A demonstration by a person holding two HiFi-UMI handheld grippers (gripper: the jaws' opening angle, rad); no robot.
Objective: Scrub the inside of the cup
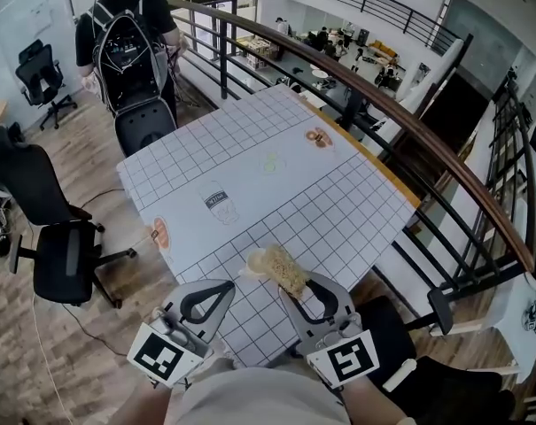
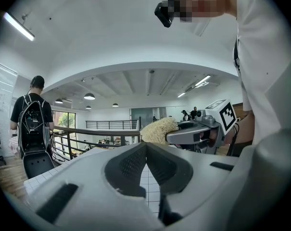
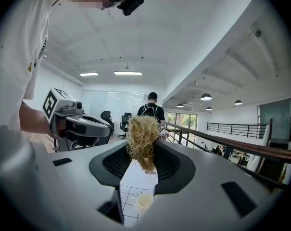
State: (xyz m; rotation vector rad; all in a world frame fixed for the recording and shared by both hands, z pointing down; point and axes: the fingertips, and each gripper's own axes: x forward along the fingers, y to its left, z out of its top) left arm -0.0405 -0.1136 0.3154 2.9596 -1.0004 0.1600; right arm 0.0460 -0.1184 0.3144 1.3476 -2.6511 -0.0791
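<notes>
Holding the left gripper [image 2: 146, 154] over the near edge of the gridded bench [image 1: 250, 162], with fingers shut tight together on nothing. Gripping a straw-coloured fibrous scrubber [image 3: 141, 138] in the right gripper [image 3: 142, 155], with fingers clamped on its sides and the tuft poking out past the tips. Down below the right gripper, on the bench: the cup [image 3: 144, 202], small and pale, mouth showing.
</notes>
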